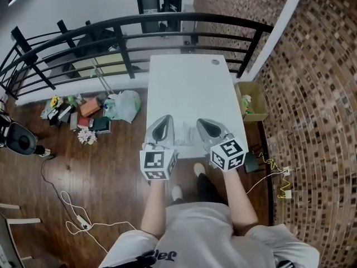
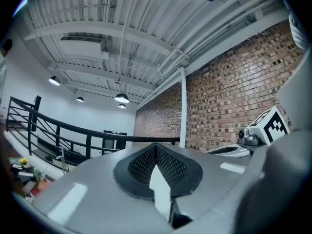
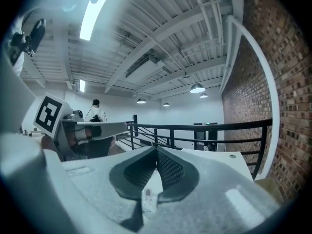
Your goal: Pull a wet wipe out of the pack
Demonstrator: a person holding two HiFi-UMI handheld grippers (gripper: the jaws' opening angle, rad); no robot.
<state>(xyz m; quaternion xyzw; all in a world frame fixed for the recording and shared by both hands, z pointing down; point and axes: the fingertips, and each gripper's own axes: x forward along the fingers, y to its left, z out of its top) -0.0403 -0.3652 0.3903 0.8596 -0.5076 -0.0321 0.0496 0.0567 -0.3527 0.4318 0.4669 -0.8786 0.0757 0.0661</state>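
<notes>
I hold left claw (image 1: pixel 167 118) and right claw (image 1: pixel 201 121) clenched empty at the white table's (image 1: pixel 189 82) near edge; open tabletop reaches the far railing (image 1: pixel 184 37). I can't tell which way the pack lies.

The table (image 1: pixel 189 88) is white, the floor (image 1: pixel 100 166) dark brown wood, the railing (image 1: pixel 167 20) black, the wall (image 1: pixel 318 105) red-brown brick.

A white table (image 1: pixel 189 88) stands on a dark wooden floor (image 1: pixel 95 172) with its far end by a black railing (image 1: pixel 134 29), a brick wall (image 1: pixel 312 94) on the right, a cardboard box (image 1: pixel 252 100) beside the table, and pendant lamps (image 2: pixel 122 98) under a ribbed white ceiling (image 2: pixel 97 33).
</notes>
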